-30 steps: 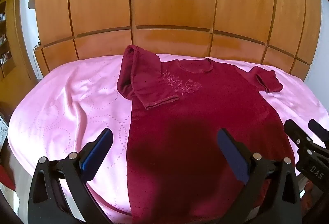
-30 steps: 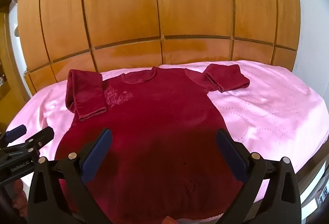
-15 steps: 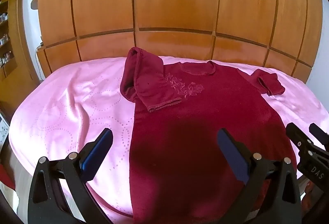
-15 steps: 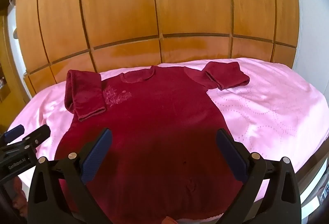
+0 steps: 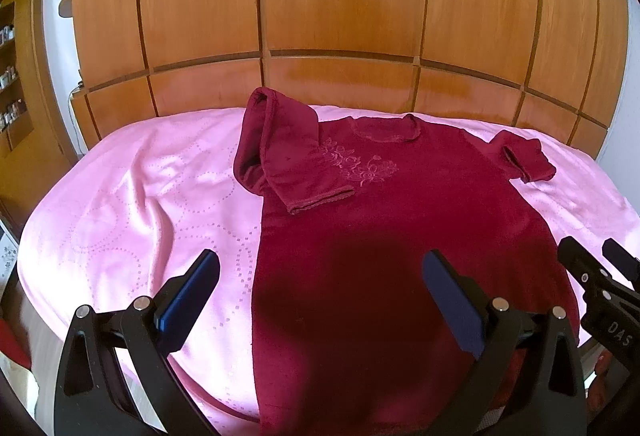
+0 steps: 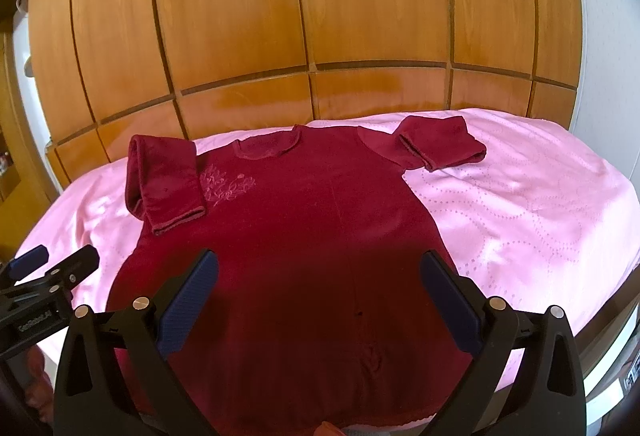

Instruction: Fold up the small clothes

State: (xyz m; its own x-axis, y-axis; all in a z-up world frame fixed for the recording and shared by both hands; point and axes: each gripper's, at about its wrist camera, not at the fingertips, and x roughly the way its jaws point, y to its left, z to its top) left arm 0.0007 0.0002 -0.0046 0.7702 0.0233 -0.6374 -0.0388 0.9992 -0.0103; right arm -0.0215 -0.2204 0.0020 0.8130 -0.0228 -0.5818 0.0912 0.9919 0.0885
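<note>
Two hand-held grippers, alike in build. Left gripper [image 5: 320, 292]: black angular plastic frame, two silver screw heads on each arm, jaws faced with dark blue ribbed pads. Right gripper [image 6: 318, 292]: same black frame, same silver screws, blue textured pads. White lettering on each black body when seen from the other's camera: "DAS" on the right, "GenRobot.AI" on the left.
</note>
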